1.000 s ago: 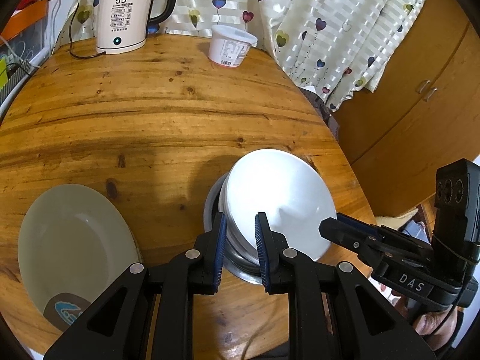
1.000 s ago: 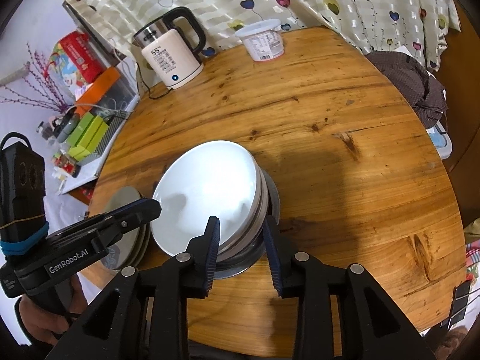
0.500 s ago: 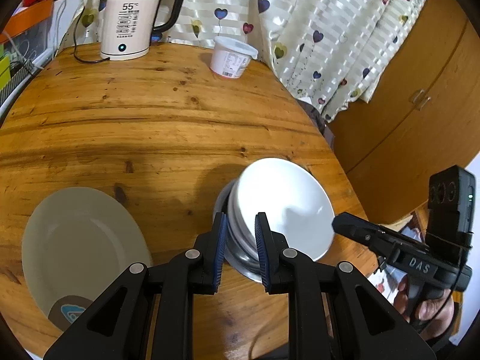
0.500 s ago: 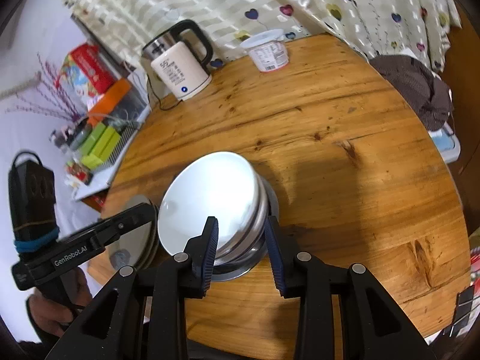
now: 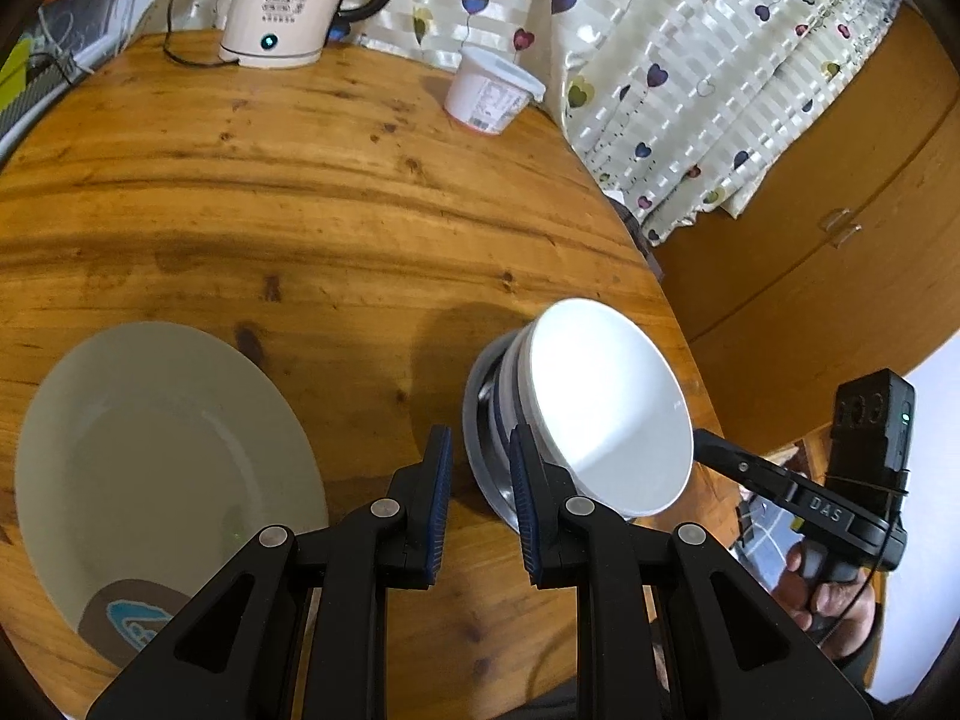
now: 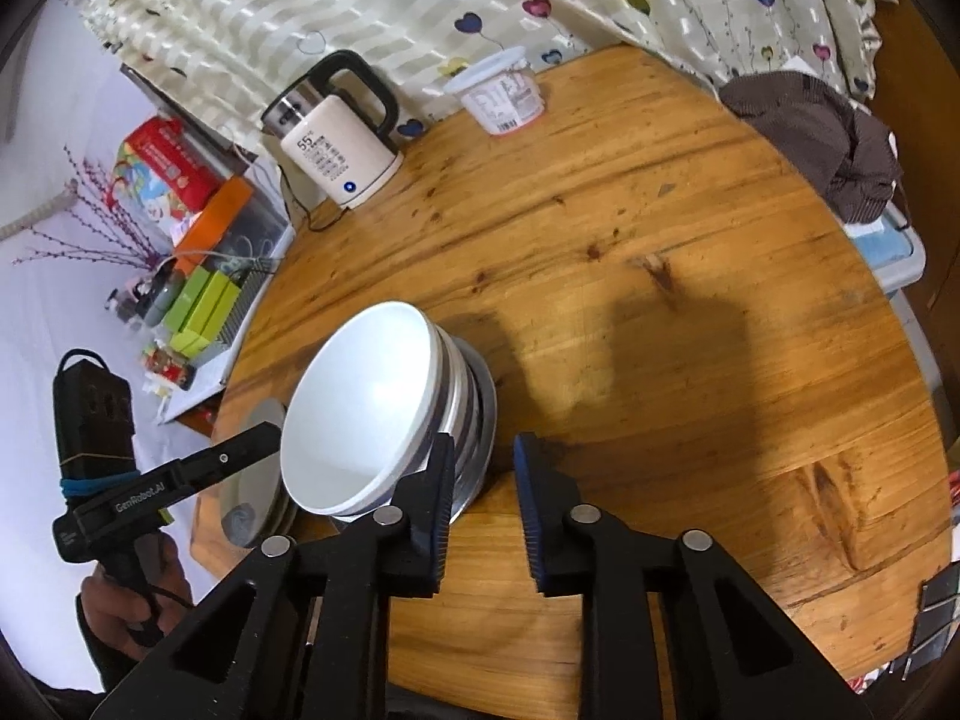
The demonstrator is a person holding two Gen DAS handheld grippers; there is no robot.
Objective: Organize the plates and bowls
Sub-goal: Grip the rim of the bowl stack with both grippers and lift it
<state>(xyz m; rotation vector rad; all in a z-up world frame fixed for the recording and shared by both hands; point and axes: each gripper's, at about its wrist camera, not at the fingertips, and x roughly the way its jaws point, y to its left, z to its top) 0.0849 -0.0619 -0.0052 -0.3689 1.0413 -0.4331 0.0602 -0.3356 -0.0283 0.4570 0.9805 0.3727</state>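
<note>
A stack of white bowls [image 5: 606,402] sits nested in a steel bowl [image 5: 486,468] on the round wooden table [image 5: 300,210]; the same stack shows in the right wrist view [image 6: 360,408]. A pale plate [image 5: 156,456] with a brown and blue mark lies to its left, and its edge shows in the right wrist view [image 6: 252,504]. My left gripper [image 5: 477,480] is open and empty, just left of the stack. My right gripper [image 6: 483,480] is open and empty, just right of the stack's base.
A white electric kettle [image 5: 288,0] and a lidded white tub [image 5: 492,90] stand at the table's far edge by a heart-print curtain [image 5: 690,72]. A wooden cabinet [image 5: 840,240] is on the right. Dark cloth [image 6: 828,138] lies past the table edge.
Both grippers have pulled back from the bowl stack, which they straddled before. The left one moved left, the right one right. The stack stays put.
</note>
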